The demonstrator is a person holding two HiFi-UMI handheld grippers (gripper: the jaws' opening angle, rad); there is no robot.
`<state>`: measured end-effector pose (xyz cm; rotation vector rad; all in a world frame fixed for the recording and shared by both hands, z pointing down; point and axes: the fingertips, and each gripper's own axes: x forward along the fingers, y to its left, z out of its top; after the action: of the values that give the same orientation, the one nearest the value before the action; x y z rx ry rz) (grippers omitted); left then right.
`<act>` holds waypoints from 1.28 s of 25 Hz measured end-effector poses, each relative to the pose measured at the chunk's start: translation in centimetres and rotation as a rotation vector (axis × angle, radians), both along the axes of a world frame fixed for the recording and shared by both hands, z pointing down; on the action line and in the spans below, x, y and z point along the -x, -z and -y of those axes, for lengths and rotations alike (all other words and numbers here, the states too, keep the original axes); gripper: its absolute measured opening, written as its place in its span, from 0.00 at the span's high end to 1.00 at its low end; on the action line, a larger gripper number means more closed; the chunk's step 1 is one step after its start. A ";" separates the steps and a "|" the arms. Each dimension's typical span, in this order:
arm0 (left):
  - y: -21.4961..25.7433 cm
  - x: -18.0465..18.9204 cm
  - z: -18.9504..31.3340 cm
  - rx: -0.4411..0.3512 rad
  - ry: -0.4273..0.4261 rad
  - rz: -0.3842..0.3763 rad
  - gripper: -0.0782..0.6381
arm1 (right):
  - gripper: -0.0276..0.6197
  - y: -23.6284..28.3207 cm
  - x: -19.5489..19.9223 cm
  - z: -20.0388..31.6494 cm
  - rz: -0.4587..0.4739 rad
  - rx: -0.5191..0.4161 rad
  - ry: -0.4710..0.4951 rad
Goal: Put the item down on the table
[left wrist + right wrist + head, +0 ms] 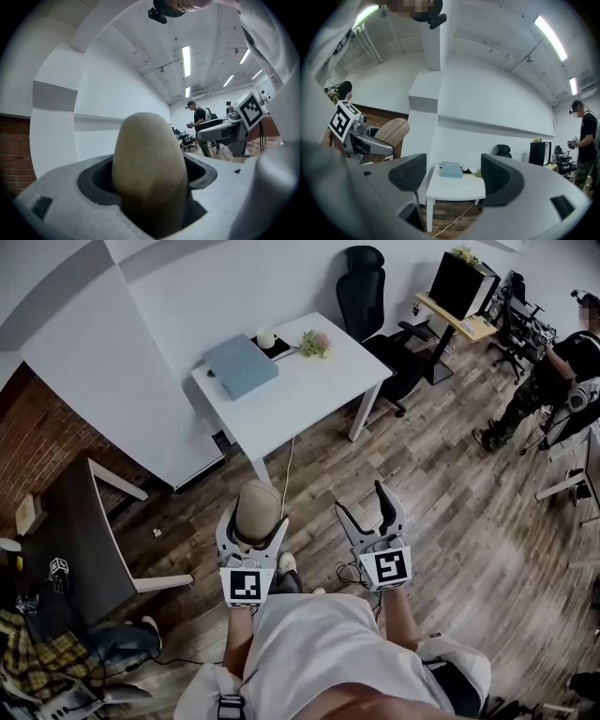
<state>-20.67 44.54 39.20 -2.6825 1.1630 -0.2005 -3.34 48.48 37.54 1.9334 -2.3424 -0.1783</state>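
At the bottom edge of the head view the person's light shirt [319,652] fills the foreground, with both forearms reaching up the frame. Just above, at lower centre-left, the left gripper [253,517] is clamped on the tan item [256,505], a rounded, egg-shaped thing with a felt-like surface. In the left gripper view the tan item [150,173] stands upright between the dark pads and fills the middle of the frame, both jaws pressed against its sides. It is held in the air over the wood floor [469,521], well short of the white table [319,390].

To its right in the head view, the right gripper [364,504] has its jaws spread apart. The right gripper view shows the same wide gap [454,173], and only the distant white table [457,185] appears in it.

At the left edge of the head view stands a dark desk [70,540], with a brick wall [37,437] above it.

Farther up, at upper centre, the white table carries a blue-grey book [240,365], a small white cup [265,337] and a little bunch of flowers [315,343] near its far edge. Beyond it, at the top, is a black office chair [370,296], and at the upper right a person in dark clothes [553,381] stands among more chairs
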 end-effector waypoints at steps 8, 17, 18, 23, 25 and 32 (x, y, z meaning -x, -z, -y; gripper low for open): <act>0.4 1.5 6.0 0.000 -0.041 -0.006 0.32 | 0.40 0.4 1.7 5.1 -0.013 0.011 -0.047; -0.1 2.9 10.1 0.001 -0.081 -0.006 0.32 | 0.41 0.0 2.9 8.7 -0.027 -0.007 -0.098; -0.2 3.0 10.5 0.004 -0.083 -0.007 0.32 | 0.41 -0.1 2.9 9.0 -0.027 -0.003 -0.104; -0.6 3.4 12.2 0.029 -0.088 -0.016 0.32 | 0.41 -0.1 3.4 10.8 -0.043 0.005 -0.116; -0.7 3.3 12.9 0.031 -0.094 -0.017 0.32 | 0.41 0.1 3.6 11.4 -0.040 0.017 -0.116; -0.4 1.9 15.1 0.023 -0.097 -0.026 0.32 | 0.41 -0.1 2.4 13.5 -0.039 0.023 -0.121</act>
<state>-22.61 29.42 39.62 -2.7618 1.0411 -0.1648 -5.72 35.00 37.62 2.0346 -2.1853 -0.1775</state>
